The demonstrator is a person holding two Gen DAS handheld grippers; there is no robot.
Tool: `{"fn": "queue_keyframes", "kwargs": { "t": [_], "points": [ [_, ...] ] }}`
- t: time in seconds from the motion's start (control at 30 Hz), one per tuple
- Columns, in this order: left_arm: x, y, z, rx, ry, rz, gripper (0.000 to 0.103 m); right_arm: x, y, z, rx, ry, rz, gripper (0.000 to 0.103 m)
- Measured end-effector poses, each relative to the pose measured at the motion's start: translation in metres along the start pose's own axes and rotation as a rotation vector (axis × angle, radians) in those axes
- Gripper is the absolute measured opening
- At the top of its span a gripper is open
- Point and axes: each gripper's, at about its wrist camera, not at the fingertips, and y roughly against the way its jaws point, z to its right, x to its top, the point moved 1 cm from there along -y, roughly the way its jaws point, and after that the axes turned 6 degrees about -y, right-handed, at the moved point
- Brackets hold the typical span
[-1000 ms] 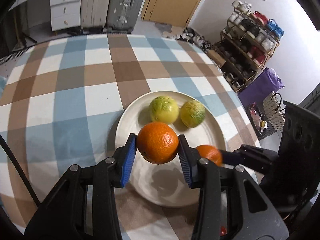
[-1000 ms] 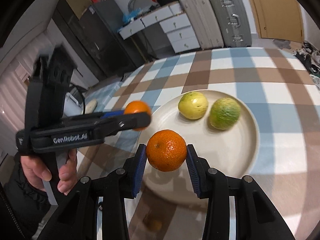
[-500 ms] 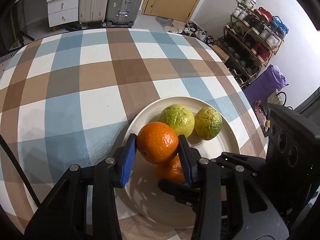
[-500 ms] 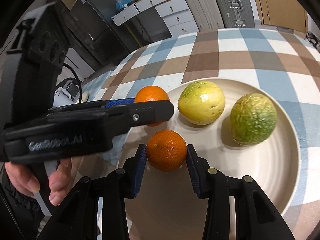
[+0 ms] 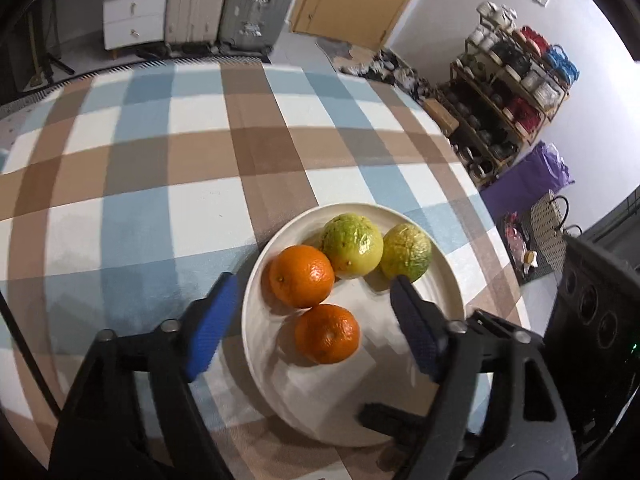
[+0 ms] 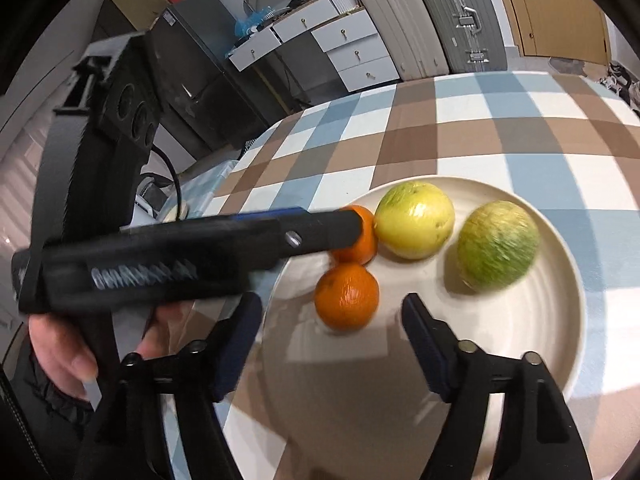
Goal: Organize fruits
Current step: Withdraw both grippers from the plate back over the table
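Observation:
A cream plate (image 5: 448,292) (image 6: 560,344) on the checked tablecloth holds two oranges and two yellow-green fruits. The larger orange (image 5: 301,276) (image 6: 362,246) lies next to the yellow-green fruit (image 5: 352,246) (image 6: 415,220); the second green fruit (image 5: 406,252) (image 6: 498,251) lies beside it. The smaller orange (image 5: 327,333) (image 6: 346,295) lies nearer me. My left gripper (image 5: 312,320) is open and empty over the plate's near edge. My right gripper (image 6: 332,344) is open and empty just behind the smaller orange. The left gripper's body (image 6: 160,256) crosses the right wrist view.
The round table's cloth (image 5: 160,184) stretches away behind the plate. The right gripper's body (image 5: 592,340) stands at the right of the left wrist view. Drawers and suitcases (image 6: 400,28) stand beyond the table, a shoe rack (image 5: 516,92) to the right.
Both grippers have opened and let go of their oranges, which now lie on the plate. Both grippers have drawn back a little from the fruit.

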Motion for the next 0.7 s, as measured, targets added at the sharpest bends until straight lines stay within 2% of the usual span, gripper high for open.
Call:
{"fn": "queue_keyframes", "kwargs": {
  "t": [0.07,0.17,0.3,0.43,0.53,0.7],
  "points": [
    [-0.003,0.014,0.004,-0.008,0.001,0.022,0.078,-0.008,0.015,0.0,-0.006,0.008,0.011,0.08],
    [-0.014,0.038,0.014,0.031,-0.017,0.05,0.079,-0.021,0.041,0.001,-0.027,0.007,0.037,0.083],
    [-0.038,0.079,0.039,0.108,-0.096,0.122,0.082,-0.044,0.081,0.0,-0.02,0.001,0.102,0.09],
    [-0.07,0.127,0.06,0.172,-0.109,0.239,0.089,-0.067,0.123,-0.01,-0.03,0.042,0.198,0.095],
    [-0.098,0.161,0.072,0.218,-0.093,0.325,0.1,-0.081,0.151,-0.017,-0.053,0.069,0.275,0.1],
    [-0.14,0.198,0.092,0.293,-0.109,0.381,0.102,-0.102,0.182,-0.026,-0.059,0.082,0.354,0.103]
  ]
}}
